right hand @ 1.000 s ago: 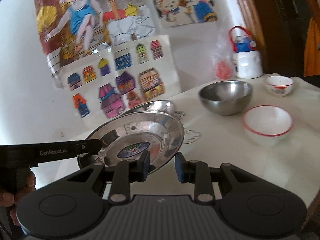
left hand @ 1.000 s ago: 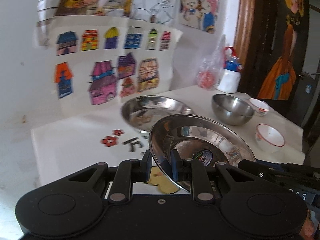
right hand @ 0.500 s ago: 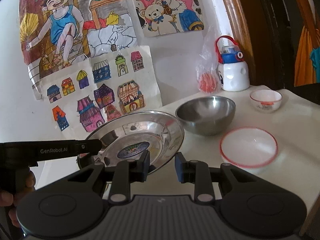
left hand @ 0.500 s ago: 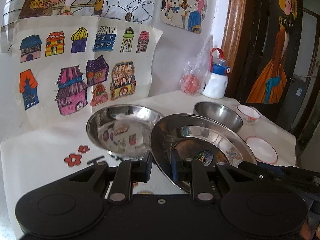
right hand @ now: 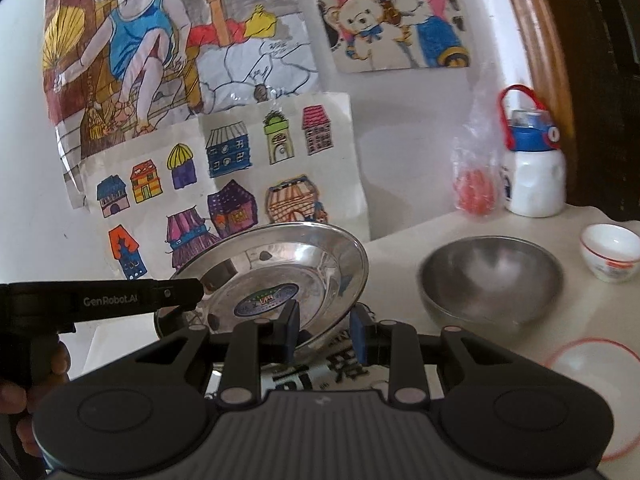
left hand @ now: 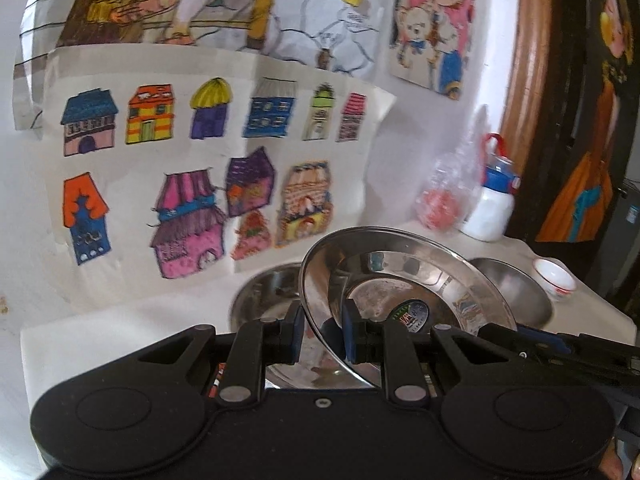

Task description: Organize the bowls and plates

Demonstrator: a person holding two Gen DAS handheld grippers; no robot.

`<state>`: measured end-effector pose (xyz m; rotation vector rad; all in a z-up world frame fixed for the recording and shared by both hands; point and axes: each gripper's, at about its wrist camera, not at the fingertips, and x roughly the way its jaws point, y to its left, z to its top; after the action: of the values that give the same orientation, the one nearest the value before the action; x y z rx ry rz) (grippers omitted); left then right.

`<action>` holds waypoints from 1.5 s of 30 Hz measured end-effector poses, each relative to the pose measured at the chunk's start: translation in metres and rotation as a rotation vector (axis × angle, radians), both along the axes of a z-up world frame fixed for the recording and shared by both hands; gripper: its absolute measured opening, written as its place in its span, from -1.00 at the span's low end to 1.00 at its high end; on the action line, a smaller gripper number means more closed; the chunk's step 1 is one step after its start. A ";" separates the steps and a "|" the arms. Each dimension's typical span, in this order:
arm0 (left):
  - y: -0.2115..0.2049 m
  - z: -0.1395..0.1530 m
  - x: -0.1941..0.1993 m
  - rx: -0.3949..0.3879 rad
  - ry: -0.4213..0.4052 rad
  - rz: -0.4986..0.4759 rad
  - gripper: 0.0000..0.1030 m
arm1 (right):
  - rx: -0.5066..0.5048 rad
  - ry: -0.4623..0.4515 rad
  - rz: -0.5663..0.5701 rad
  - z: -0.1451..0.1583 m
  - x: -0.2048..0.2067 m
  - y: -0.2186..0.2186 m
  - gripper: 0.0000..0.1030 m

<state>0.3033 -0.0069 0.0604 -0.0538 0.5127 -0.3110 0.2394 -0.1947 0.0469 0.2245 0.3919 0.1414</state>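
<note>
Between both grippers, steel plate (left hand: 404, 276) rim-pinched, tilted, above second plate (left hand: 264, 292)

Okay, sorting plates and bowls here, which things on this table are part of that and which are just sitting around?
Part of the job:
held steel plate
second steel plate beneath it
steel bowl
small white bowl
red-rimmed white dish

Just lying about:
water bottle
plastic bag with something red inside
drawings on the wall
</note>
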 end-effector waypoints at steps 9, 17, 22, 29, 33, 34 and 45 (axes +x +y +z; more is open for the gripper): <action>0.015 -0.013 0.030 -0.007 0.038 0.053 -0.58 | -0.044 0.029 0.028 -0.008 0.031 0.014 -0.40; 0.018 -0.027 0.042 -0.004 0.076 0.067 -0.58 | -0.053 0.060 0.035 -0.017 0.041 0.016 -0.40; 0.018 -0.031 0.045 -0.006 0.085 0.072 -0.58 | -0.064 0.067 0.039 -0.018 0.044 0.017 -0.40; 0.018 -0.034 0.048 0.003 0.093 0.083 -0.57 | -0.074 0.075 0.043 -0.018 0.048 0.019 -0.39; 0.018 -0.033 0.048 0.003 0.093 0.082 -0.57 | -0.076 0.078 0.043 -0.018 0.049 0.019 -0.39; 0.017 -0.033 0.049 0.003 0.094 0.082 -0.57 | -0.078 0.079 0.043 -0.017 0.049 0.019 -0.39; 0.004 -0.030 0.051 0.088 0.107 0.094 -0.52 | -0.096 0.096 0.037 -0.014 0.052 0.021 -0.39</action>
<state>0.3542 -0.0024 0.0300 -0.0086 0.6280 -0.1942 0.2910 -0.1740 0.0325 0.1300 0.4977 0.1479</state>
